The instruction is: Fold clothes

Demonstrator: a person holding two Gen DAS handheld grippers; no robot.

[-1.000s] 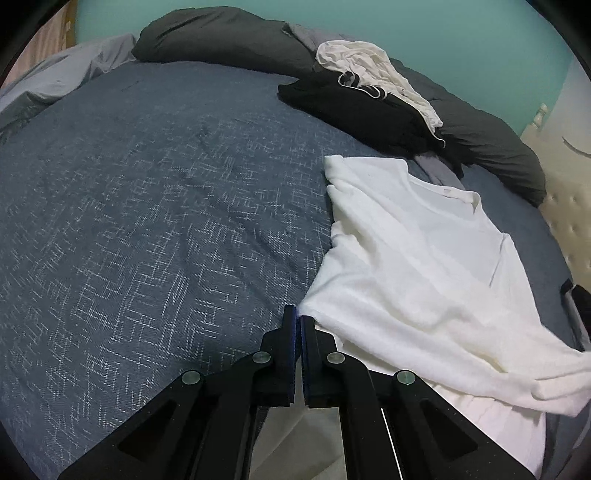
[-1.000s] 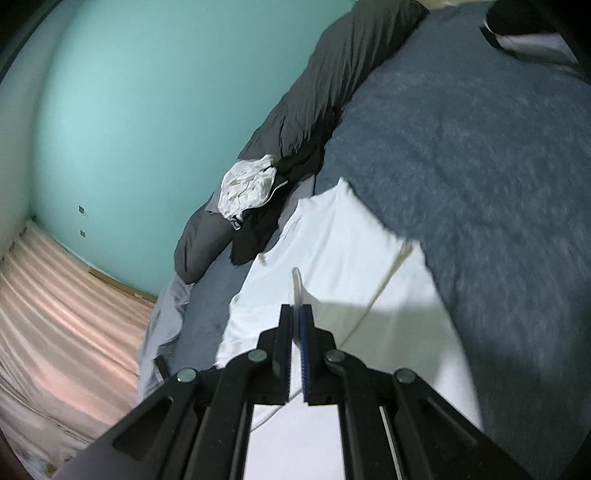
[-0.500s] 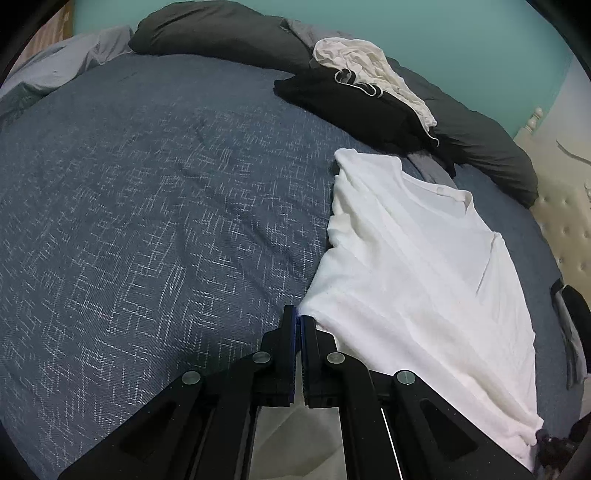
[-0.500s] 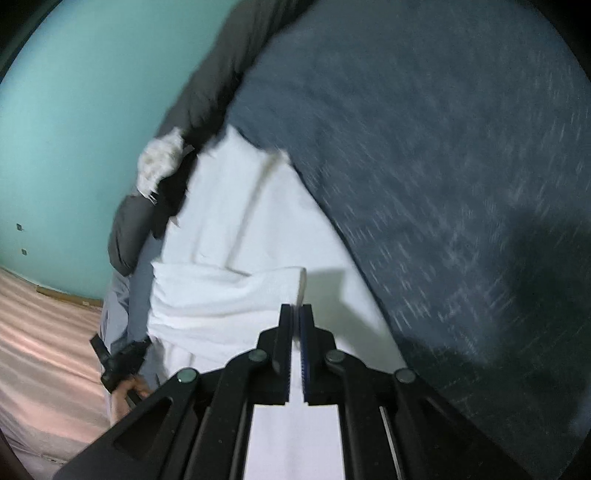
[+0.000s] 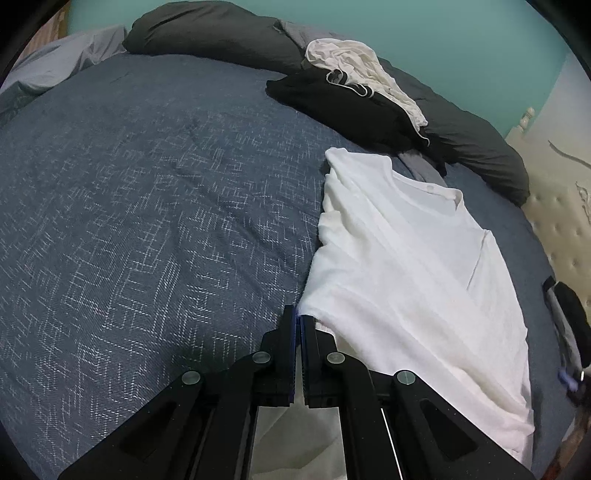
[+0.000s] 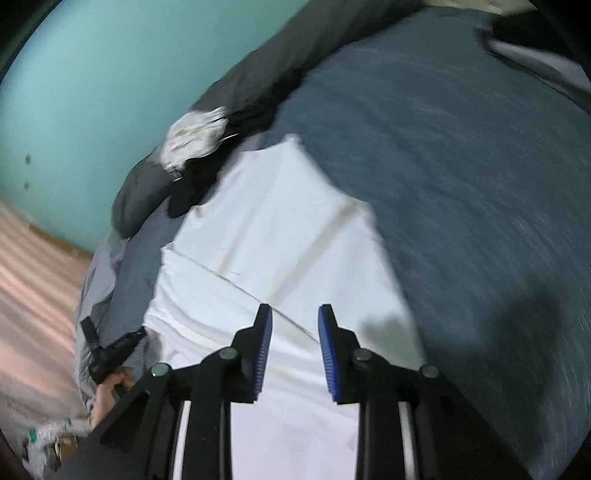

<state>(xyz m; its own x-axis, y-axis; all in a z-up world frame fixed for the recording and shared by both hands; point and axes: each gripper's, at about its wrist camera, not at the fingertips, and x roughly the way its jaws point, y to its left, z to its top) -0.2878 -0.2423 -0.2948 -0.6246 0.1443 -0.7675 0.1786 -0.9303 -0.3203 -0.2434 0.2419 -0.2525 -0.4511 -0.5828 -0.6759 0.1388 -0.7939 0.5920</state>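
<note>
A white shirt (image 5: 410, 273) lies on the blue bedspread (image 5: 147, 206), collar toward the far pillows, one side folded in over the body. My left gripper (image 5: 298, 314) is shut on the shirt's near left hem corner. In the right wrist view the same white shirt (image 6: 280, 236) spreads out below my right gripper (image 6: 294, 314), which is open just above the cloth with nothing between its blue pads (image 6: 327, 354). This view is motion-blurred.
A pile of black and cream clothes (image 5: 354, 92) rests against dark grey pillows (image 5: 221, 33) at the head of the bed. A padded cream headboard (image 5: 554, 206) stands at the right. A hand holding the other gripper (image 6: 107, 354) shows beside the bed edge.
My right gripper carried a shirt edge across the body, then opened and let it go; the fold now lies flat. My left gripper stayed shut on its corner.
</note>
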